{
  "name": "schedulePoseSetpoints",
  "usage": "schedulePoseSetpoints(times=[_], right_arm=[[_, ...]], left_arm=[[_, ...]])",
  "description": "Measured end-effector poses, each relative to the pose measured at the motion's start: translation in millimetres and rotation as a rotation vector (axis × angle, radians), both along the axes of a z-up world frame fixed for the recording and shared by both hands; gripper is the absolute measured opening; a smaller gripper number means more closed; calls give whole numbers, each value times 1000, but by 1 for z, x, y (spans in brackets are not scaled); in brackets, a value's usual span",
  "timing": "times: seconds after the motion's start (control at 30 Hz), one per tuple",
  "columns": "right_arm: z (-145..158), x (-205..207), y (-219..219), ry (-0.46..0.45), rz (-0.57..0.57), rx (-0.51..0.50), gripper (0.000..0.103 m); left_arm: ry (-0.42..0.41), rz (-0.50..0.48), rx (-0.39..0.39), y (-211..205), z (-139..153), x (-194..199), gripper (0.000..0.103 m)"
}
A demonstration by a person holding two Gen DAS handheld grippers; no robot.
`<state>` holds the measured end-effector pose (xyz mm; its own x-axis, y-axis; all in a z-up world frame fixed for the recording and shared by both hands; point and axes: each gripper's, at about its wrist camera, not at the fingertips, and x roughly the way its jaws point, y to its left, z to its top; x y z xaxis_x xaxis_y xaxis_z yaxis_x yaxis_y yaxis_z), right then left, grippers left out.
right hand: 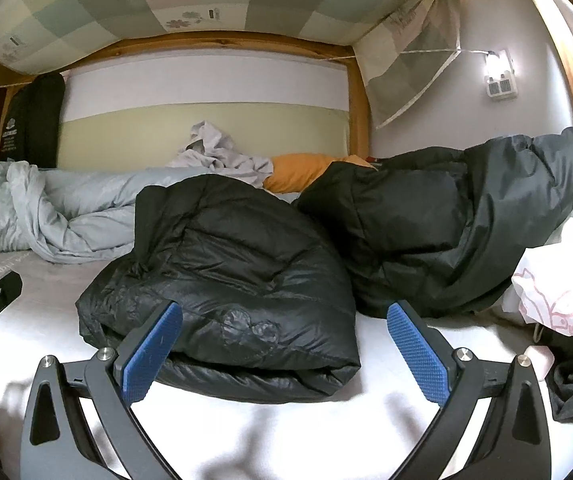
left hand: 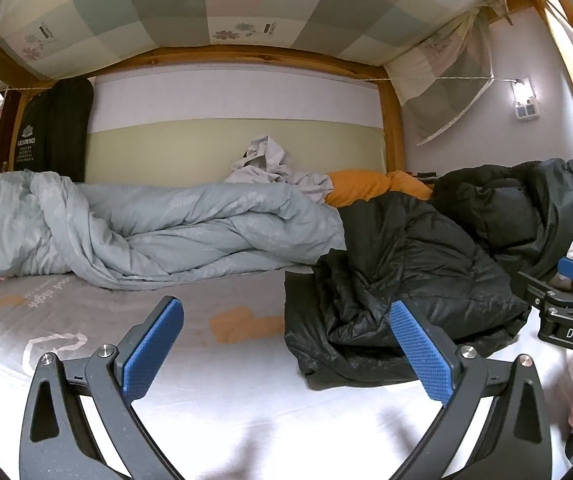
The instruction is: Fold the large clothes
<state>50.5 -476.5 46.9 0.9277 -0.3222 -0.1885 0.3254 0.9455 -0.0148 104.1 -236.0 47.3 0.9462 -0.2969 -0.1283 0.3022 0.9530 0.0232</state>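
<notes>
Black down jacket [right hand: 222,292] lies bunched in a thick, rounded bundle on the white bed sheet [right hand: 286,432], directly ahead of the right gripper [right hand: 282,354], whose blue-padded jaws stand spread wide and empty, its left pad overlapping the bundle's near edge, contact unclear. Judging by its glossy quilted shell, the jacket is likely light, soft and springy, slippery under the pads and prone to puffing back open; a firm pinch on a doubled edge or seam at the near fold looks the surest hold. A second dark puffer coat [right hand: 466,220] slumps just beyond and to the right of the same gripper, against the first. The left gripper [left hand: 286,348] hovers over bare sheet, jaws likewise spread and holding nothing, with the jacket ahead and to its right. Farther forward, a pale blue-grey duvet [left hand: 158,224] is heaped along the wall, a crumpled grey garment [left hand: 274,164] and an orange pillow [left hand: 370,186] behind it.
</notes>
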Motion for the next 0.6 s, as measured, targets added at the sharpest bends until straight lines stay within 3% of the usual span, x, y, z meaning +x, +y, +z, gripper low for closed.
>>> schedulePoseSetpoints(times=[0.6], right_arm=[[0, 2, -1, 5, 5, -14, 103]], left_arm=[[3, -1, 6, -3, -1, -1, 103]])
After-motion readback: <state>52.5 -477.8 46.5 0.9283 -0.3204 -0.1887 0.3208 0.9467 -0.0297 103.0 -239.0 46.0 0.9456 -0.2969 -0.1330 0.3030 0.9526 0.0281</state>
